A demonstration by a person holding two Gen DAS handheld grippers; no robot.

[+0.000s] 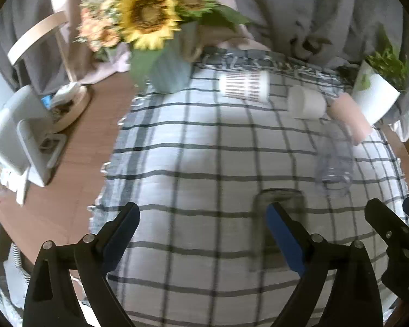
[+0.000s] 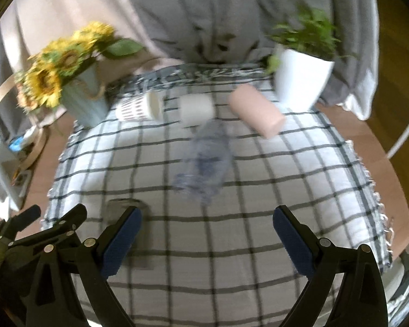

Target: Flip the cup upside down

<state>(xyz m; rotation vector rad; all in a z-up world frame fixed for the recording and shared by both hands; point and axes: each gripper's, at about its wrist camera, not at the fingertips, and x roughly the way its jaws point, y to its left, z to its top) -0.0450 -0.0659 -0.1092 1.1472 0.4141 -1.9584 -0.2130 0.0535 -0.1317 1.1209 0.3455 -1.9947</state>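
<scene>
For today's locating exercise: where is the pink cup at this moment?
The pink cup lies on its side at the far end of the checked cloth, between the white cup and the white plant pot.

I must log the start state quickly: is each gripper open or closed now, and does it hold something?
Left gripper: open, holding nothing.
Right gripper: open, holding nothing.
</scene>
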